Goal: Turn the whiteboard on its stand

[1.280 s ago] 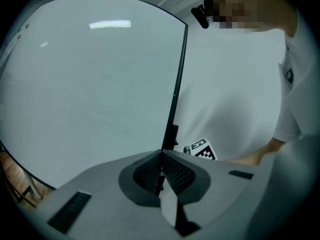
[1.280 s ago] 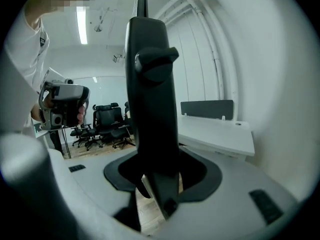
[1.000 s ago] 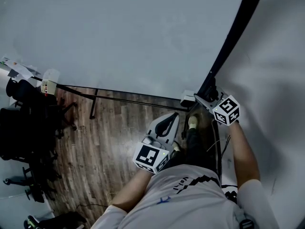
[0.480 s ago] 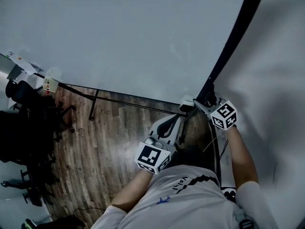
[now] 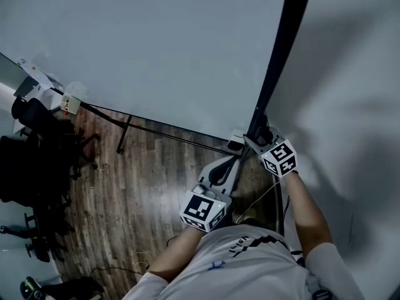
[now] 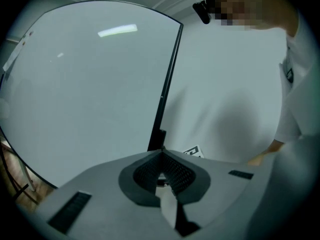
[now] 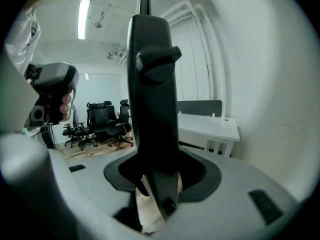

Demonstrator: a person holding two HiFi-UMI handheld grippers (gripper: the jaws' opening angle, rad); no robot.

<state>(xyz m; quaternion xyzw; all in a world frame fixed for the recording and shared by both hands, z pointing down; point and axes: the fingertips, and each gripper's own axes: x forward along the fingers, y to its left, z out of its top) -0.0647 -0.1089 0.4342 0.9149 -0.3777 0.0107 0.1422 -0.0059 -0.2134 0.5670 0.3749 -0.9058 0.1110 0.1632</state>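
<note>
The whiteboard [image 5: 156,49] fills the upper head view, and its black frame edge [image 5: 281,49] runs down to my right gripper [image 5: 259,136]. In the right gripper view that frame [image 7: 152,84], with a black knob on it, fills the space between the jaws of my right gripper [image 7: 155,184], which is shut on it. My left gripper [image 5: 222,170] hangs lower, just short of the board, its jaws closed together with nothing in them. From the left gripper view the board [image 6: 90,84] and its frame [image 6: 167,79] stand ahead of that gripper [image 6: 162,154].
The stand's black foot bar [image 5: 162,133] lies across the wooden floor [image 5: 137,186]. Black office chairs [image 5: 31,149] crowd the left side. A white wall [image 5: 356,105] is close on the right. A white desk [image 7: 207,126] stands behind the frame.
The board's black frame edge has swung to the left in the head view, and my right gripper has gone left with it. The left gripper has shifted slightly.
</note>
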